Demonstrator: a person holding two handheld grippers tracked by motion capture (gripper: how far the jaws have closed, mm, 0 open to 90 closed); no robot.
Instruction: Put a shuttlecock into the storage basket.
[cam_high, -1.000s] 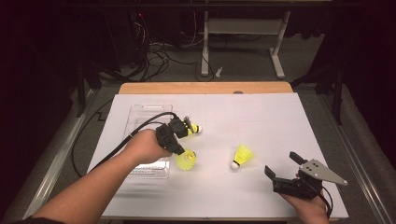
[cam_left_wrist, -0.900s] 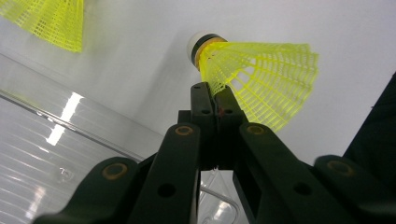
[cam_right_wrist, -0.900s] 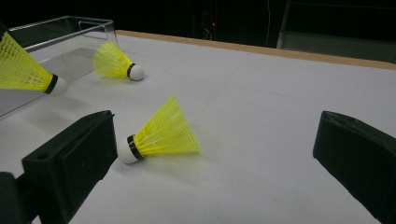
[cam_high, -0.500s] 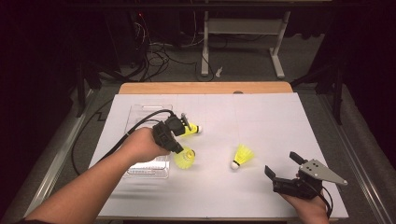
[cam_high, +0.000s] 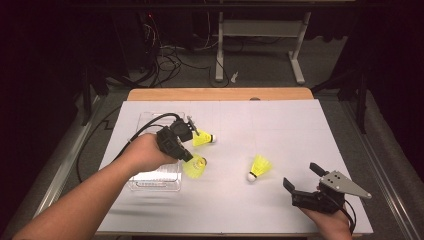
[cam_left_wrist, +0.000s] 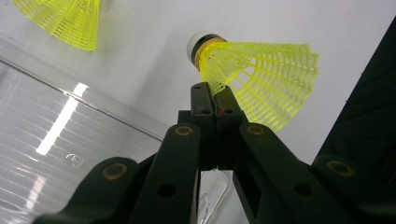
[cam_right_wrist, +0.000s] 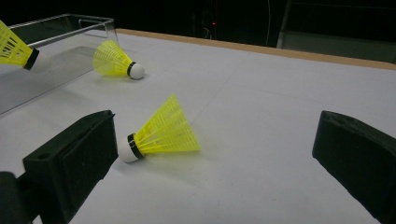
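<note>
Three shuttlecocks are on the table (cam_high: 280, 125), and one has just shifted. The left gripper (cam_high: 192, 159) has its jaws pressed together on the skirt of the near shuttlecock (cam_high: 194, 169), which now sits a little closer to the tray (cam_high: 150, 186) than half a second ago. In the left gripper view the mesh (cam_left_wrist: 261, 79) is pinched at its edge and the cork points away from the jaws. It looks lifted or dragged, so the carry to the tray seems to have begun; the shuttlecock is just beside the tray's right wall, not yet over it.

A far shuttlecock (cam_high: 202, 138) lies near the tray's far right corner. The middle shuttlecock (cam_high: 259, 167) lies on its side mid-table. The right gripper (cam_high: 301, 176) rests near the table's near right corner, jaws spread, facing that middle one. Only the tray wall stands in the way.
</note>
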